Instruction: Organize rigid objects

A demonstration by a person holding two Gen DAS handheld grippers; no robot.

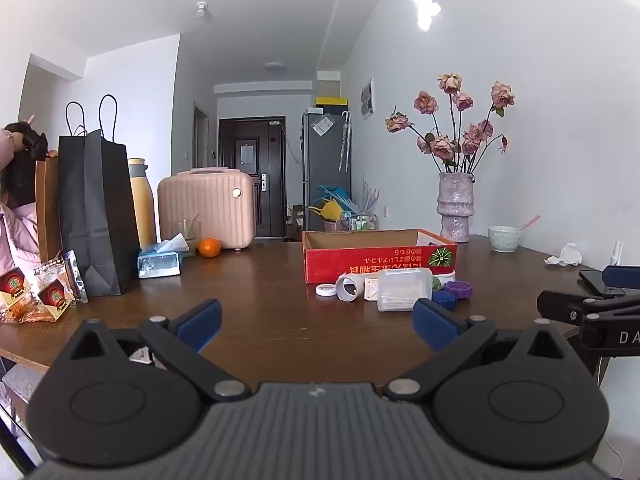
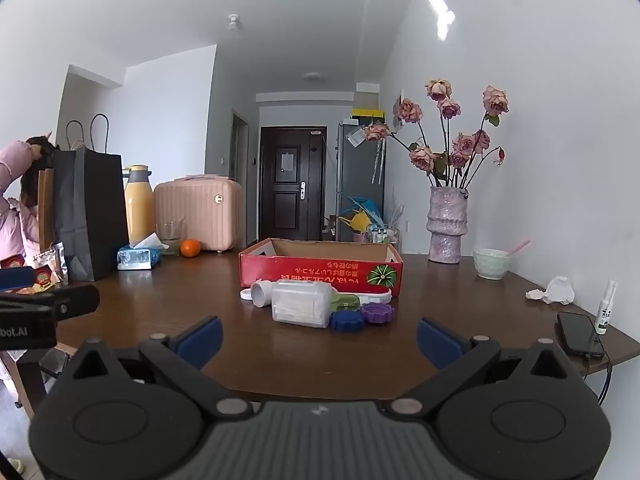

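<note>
A lived-in flat: front door (image 1: 251, 182) down the hallway, fridge (image 1: 326, 168), pink suitcase (image 1: 207, 208), roses in a vase (image 1: 456, 208).

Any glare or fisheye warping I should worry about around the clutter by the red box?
Left wrist view: sharp, even daylight; wall glare only up high; walls bow at the edges. Right wrist view: soft sheen on the table before the clear container; red box legible.

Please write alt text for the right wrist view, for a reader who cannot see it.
An open, empty hand-held gripper points across a dark wooden table toward small items lying before a red cardboard box: a clear plastic container, a white tube, a blue lid and a purple lid. A phone lies at right.
</note>
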